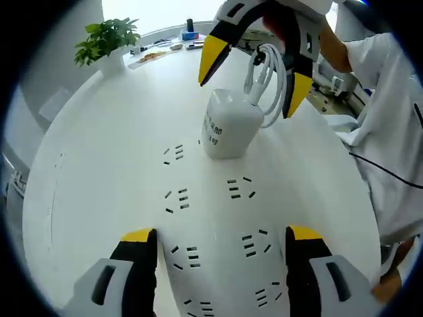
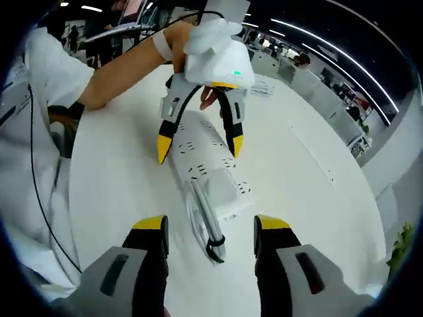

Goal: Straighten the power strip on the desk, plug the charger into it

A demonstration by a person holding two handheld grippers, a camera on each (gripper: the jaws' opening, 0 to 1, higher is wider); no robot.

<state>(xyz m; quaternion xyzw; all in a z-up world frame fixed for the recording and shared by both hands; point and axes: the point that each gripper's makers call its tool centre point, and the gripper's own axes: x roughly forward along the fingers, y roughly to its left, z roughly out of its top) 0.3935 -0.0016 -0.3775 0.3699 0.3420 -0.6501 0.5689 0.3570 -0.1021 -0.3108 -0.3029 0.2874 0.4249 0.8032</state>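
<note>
The white power strip (image 1: 218, 218) was seen lying on the white desk (image 1: 99, 165), straddled at its near end by the parted jaws of the left gripper (image 1: 221, 241). A white charger (image 1: 228, 124) with a coiled cable (image 1: 268, 82) was plugged in farther along, with the right gripper (image 1: 254, 76) spread above it. A potted plant (image 1: 106, 41) was seen at far left.

White round bench (image 1: 99, 172). Potted plant (image 1: 106, 41) at its far edge, bright window behind it. Beyond the bench, open office: dark ceiling, light strips (image 2: 344, 49), desk rows (image 2: 284, 69).
</note>
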